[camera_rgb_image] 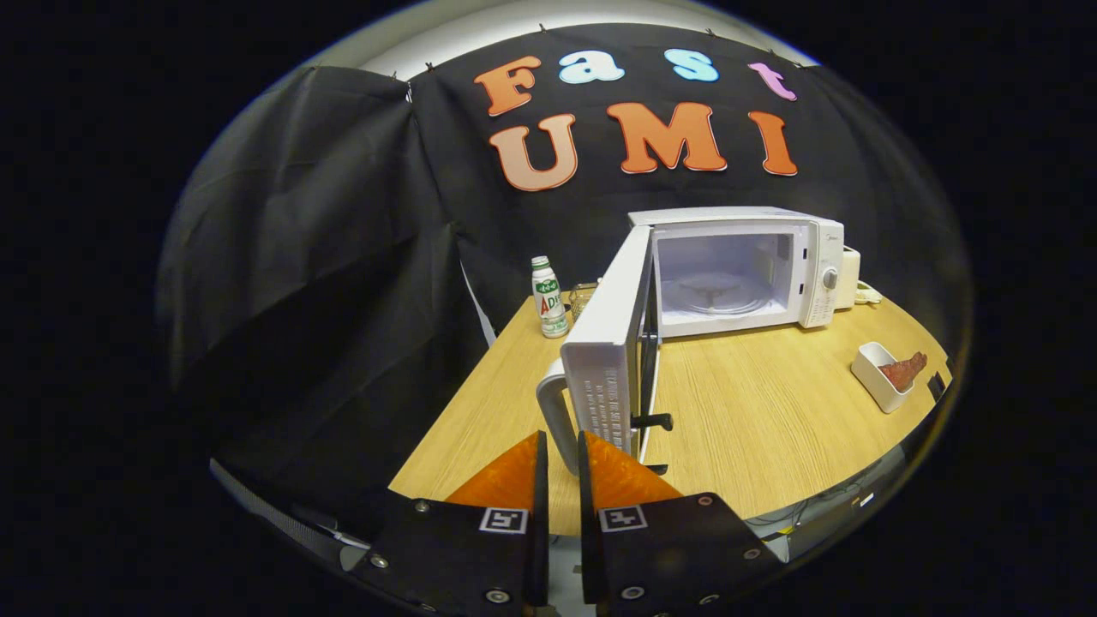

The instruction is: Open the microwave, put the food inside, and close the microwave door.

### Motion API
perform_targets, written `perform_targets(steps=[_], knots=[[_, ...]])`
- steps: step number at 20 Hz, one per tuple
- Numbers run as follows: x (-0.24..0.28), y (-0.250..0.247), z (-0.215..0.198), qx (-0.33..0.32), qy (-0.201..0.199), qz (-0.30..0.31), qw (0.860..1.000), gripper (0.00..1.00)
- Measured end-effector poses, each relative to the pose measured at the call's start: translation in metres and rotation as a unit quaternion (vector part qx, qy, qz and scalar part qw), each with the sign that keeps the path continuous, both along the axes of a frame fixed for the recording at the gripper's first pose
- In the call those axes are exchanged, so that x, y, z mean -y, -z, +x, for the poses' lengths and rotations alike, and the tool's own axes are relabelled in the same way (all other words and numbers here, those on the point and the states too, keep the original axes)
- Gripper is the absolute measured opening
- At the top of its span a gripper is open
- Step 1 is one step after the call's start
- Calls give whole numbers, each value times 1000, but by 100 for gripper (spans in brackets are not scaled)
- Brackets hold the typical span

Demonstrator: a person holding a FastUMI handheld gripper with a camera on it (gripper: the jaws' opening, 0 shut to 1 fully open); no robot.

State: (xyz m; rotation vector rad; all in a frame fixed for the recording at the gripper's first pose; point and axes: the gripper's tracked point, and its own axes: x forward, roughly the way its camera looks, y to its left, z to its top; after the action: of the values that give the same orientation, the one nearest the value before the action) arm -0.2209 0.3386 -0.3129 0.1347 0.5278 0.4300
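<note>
1. Microwave door handle, a pale grey curved plastic loop (551,417), sits at the gripper (561,454); its lower end runs into the narrow gap between the two fingertips. Fingers are nearly together. Cannot tell if both press on the handle or just flank it.
2. White hinged microwave door (610,343) is swung wide open, edge-on just ahead of the fingers, with its latch hooks poking out on the inner side.
3. White boxy microwave (737,270) stands beyond the door, cavity exposed, glass turntable visible inside, knob panel on its far side. Open step looks done.
4. Food: reddish-brown chunk (904,370) in a small white rectangular dish (876,377), well off to the right of the fingers, on the light wood-grain table (746,428), apart from the microwave.
5. Handling, my read: dish looks rigid and light, glazed or plastic so likely slippery. Grip one long wall, one finger inside and one outside, and keep it level so the food stays put. Food itself looks soft, don't pinch it.
6. Door is stiff and hinged: push it, no grasp needed to close.
7. Green-and-white plastic bottle (548,297) stands beyond the door on the left, beside a small clear glass (583,300). Both out of the path.
</note>
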Motion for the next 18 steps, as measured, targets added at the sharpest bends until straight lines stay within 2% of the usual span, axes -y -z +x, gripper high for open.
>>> perform_targets(steps=[3, 5, 7, 9, 10, 12, 16, 18], knots=[[16, -13, -3, 2, 2, 18, 1000, 16], [37, -22, 0, 12, 15, 15, 1000, 30], [65, -31, 14, 29, 40, 9, 999, 38], [92, -39, 27, 47, 62, 2, 997, 52], [105, -44, 36, 56, 72, -2, 996, 63], [135, -54, 56, 83, 84, -24, 993, 76], [204, -61, 96, 114, 115, -49, 986, 96], [246, -65, 118, 124, 140, -60, 981, 97]])
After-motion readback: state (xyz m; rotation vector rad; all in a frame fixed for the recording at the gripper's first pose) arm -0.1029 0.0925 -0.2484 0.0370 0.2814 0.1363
